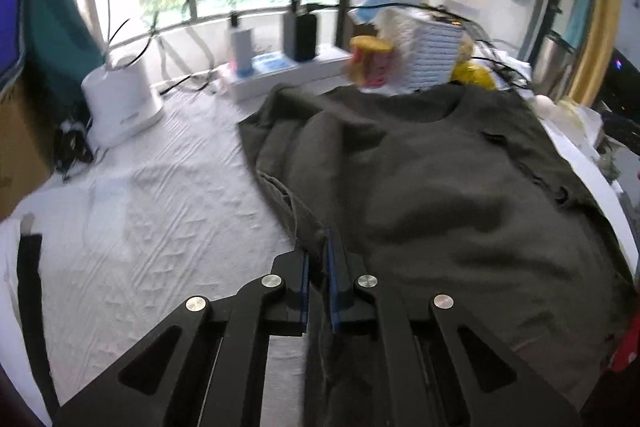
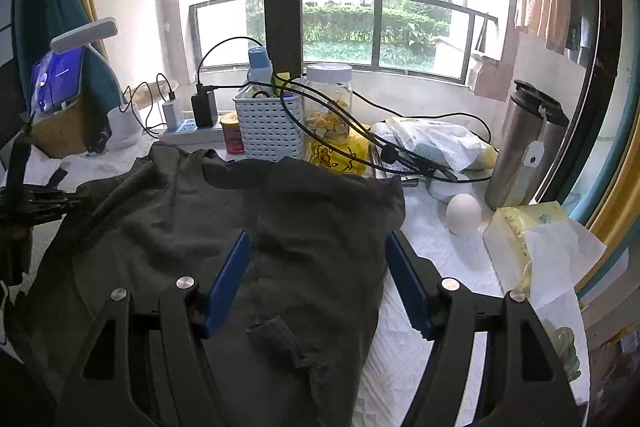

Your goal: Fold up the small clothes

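Your left tool (image 1: 318, 267) is pinched down on the near left edge of the dark olive shirt (image 1: 440, 187), its blue pads nearly together with a fold of the cloth drawn up between them; the fabric rises from the white cloth-covered surface (image 1: 160, 207) into the grip and trails down under the tool. From there the shirt spreads away ahead and to the right, wrinkled but mostly flat, its neckline toward the far end near the white basket (image 1: 434, 53) and the yellow-lidded can (image 1: 370, 61). Your right tool (image 2: 318, 275) stands wide apart above the same shirt (image 2: 248, 219), gripping nothing: the left blue pad hangs over the middle of the garment, while the right pad sits just at the shirt's right edge, over the white cover beside it. Between the pads you see a rumpled stretch of cloth and a small turned-over flap near the bottom. An egg-shaped white object (image 2: 463, 213) lies on the surface just to the right of the shirt, apart from it, with a tissue pack (image 2: 532, 239) and a steel tumbler (image 2: 524, 147) further right. In the right view, your left tool (image 2: 36, 203) appears at the shirt's far left edge.
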`<state>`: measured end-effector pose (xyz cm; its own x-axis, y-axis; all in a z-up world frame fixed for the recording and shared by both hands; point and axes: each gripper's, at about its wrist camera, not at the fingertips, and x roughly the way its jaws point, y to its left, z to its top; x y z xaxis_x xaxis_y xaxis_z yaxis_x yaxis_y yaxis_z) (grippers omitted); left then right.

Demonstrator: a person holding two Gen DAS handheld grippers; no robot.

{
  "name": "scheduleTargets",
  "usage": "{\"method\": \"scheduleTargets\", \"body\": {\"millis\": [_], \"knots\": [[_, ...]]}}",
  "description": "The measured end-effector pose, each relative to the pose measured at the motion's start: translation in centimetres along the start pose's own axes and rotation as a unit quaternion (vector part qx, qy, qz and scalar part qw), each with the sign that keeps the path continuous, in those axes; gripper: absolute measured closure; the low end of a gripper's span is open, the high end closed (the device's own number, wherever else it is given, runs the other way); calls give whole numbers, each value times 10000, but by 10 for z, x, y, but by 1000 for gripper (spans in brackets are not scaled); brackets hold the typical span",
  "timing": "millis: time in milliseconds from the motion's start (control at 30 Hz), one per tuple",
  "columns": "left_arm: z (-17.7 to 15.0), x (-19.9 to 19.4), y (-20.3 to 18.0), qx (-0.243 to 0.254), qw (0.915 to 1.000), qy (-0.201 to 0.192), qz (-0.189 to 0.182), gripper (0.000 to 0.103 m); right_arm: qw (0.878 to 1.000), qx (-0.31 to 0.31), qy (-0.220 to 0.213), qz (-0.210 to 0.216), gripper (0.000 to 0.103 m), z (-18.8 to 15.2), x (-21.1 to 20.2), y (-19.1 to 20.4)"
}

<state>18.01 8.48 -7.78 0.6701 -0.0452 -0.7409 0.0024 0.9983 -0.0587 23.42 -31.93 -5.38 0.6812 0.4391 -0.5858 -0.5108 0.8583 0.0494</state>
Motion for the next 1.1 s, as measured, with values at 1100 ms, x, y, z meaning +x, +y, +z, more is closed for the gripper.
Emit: {"method": "scheduleTargets", "body": {"millis": [1100], "knots": [[34, 71, 11, -843, 9937, 740, 20, 57, 9973, 725, 98, 97, 33, -30, 7, -56]]}}
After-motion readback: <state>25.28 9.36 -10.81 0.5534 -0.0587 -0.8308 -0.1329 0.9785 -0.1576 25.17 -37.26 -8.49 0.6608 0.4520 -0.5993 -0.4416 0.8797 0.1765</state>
